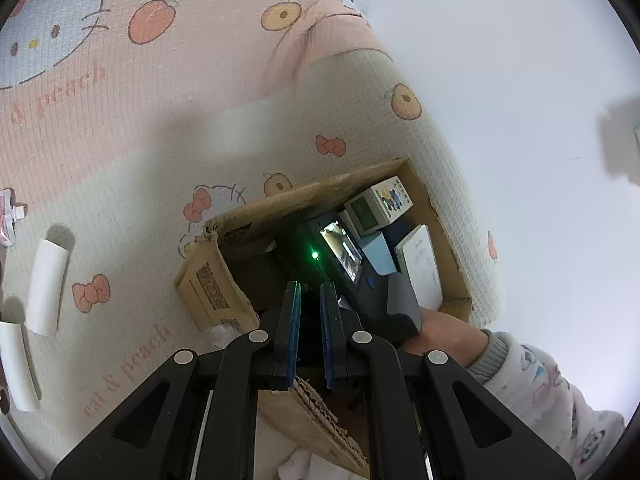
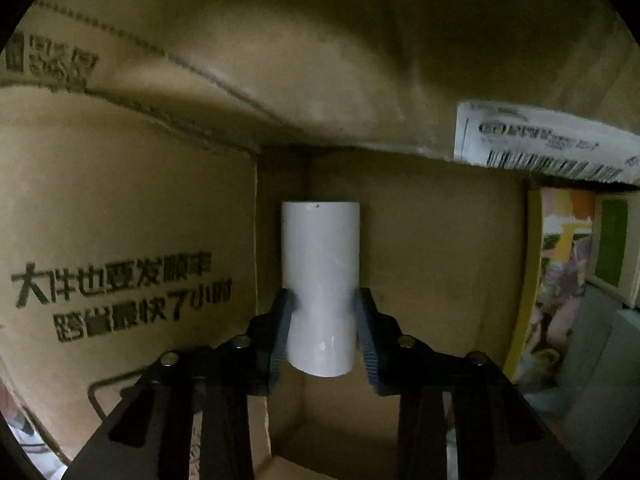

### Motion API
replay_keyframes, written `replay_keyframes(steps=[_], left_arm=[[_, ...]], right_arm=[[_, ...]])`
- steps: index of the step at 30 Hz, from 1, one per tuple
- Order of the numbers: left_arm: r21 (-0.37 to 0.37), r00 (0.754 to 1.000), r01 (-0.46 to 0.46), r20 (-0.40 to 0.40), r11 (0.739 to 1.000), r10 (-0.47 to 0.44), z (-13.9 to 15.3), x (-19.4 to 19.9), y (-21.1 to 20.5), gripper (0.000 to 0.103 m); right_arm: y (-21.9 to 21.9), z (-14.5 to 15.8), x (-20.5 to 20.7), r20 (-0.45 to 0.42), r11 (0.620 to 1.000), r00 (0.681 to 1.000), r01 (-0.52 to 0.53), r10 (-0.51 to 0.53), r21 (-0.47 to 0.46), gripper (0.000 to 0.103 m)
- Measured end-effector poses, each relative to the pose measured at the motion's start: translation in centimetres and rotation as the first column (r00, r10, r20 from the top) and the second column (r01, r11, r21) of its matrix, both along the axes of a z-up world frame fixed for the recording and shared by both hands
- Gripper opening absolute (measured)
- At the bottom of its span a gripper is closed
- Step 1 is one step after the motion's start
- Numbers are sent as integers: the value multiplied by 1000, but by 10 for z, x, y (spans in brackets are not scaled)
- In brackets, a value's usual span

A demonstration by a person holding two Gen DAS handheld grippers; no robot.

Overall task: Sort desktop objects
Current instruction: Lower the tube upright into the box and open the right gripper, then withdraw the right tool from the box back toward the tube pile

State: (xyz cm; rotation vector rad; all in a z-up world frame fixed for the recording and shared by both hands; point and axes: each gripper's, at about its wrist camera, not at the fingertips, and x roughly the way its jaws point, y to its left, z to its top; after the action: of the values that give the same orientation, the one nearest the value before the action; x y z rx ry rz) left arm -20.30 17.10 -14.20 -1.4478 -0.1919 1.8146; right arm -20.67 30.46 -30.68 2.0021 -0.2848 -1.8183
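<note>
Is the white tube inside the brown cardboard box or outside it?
Inside. The white plastic tube sits between the right gripper fingers, with brown cardboard box walls all around.

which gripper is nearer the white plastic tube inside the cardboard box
Right. The right gripper is down inside the cardboard box, its pads against the white plastic tube. The left gripper hangs shut above the box's near edge.

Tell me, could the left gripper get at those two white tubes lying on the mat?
Probably yes. The white tubes lie uncovered on the mat, beside the cardboard box, and the left gripper is shut and holds nothing.
</note>
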Motion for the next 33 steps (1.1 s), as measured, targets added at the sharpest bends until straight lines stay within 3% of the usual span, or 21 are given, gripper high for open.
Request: replay_keyframes(steps=[5, 7, 9, 14, 19, 22, 28, 33], left_arm=[[-5, 1000, 1, 6, 1000, -1, 3, 1, 1, 10], [-11, 1000, 2, 11, 1000, -2, 3, 1, 2, 15], [-16, 1000, 6, 7, 1000, -6, 5, 3, 4, 22], [-28, 999, 45, -12, 999, -45, 10, 11, 16, 23], [-21, 998, 70, 0, 997, -70, 13, 18, 24, 24], [-30, 997, 75, -4, 997, -75, 15, 21, 26, 32], [-78, 996, 72, -46, 994, -75, 20, 30, 36, 41], [-111, 992, 55, -105, 992, -67, 25, 41, 35, 48]], right_arm=[[0, 1, 2, -7, 1000, 1000, -10, 10, 8, 27], [0, 3, 3, -10, 999, 1000, -11, 12, 31, 28], [0, 8, 5, -19, 996, 1000, -17, 18, 83, 30], [15, 25, 9, -38, 975, 999, 36, -29, 218, 32], [25, 40, 11, -47, 996, 998, 45, -42, 81, 32], [31, 51, 15, -63, 999, 997, 37, -35, 33, 33], [52, 93, 26, -124, 993, 986, 118, -114, 21, 34], [62, 143, 46, -247, 974, 953, 206, -177, 98, 50]])
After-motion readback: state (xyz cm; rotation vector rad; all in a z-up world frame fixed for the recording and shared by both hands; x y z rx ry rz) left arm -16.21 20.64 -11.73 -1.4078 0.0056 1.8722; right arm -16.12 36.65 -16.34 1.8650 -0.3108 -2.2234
